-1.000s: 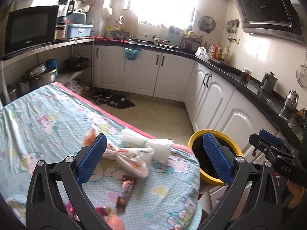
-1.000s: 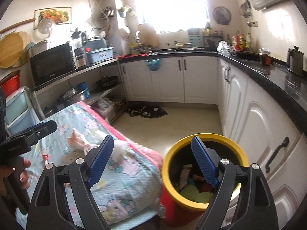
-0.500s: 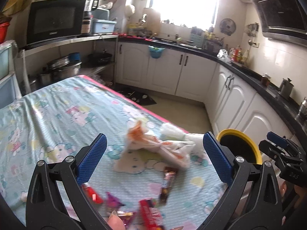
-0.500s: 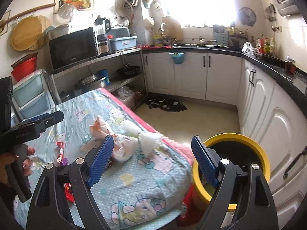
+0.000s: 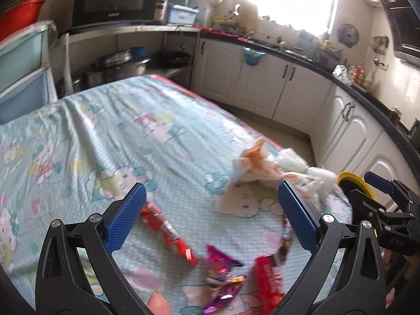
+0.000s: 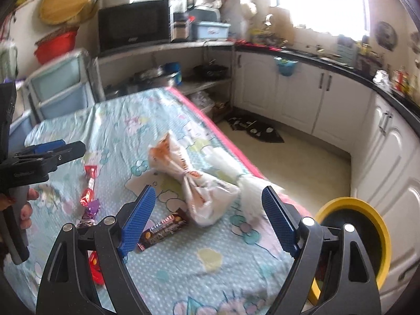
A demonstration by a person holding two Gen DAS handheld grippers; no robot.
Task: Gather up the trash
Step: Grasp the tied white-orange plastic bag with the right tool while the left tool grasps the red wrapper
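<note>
A knotted white and orange plastic bag [image 6: 193,183] [image 5: 258,166] lies on the patterned tablecloth [image 6: 123,120], with crumpled white plastic [image 6: 249,186] beside it. A dark snack bar wrapper [image 6: 162,227] lies just before my right gripper [image 6: 208,216], which is open and empty above the cloth. Red wrappers [image 5: 168,232] and a purple wrapper [image 5: 221,275] lie under my left gripper [image 5: 210,218], also open and empty. A yellow-rimmed bin [image 6: 367,225] [image 5: 350,182] stands off the table's right corner. Each gripper shows at the edge of the other's view.
White cabinets [image 6: 299,92] under a dark counter curve along the back and right. A shelf holds a microwave [image 6: 134,23] and pots; plastic drawers [image 6: 63,89] stand at the left. A dark mat [image 6: 256,130] lies on the floor. A fingertip [image 5: 157,303] shows at the bottom edge.
Both views have swung left and down from the bin toward the table. The wrappers have come into view under the left gripper, and the bag and snack bar now sit between the right gripper's fingers.
</note>
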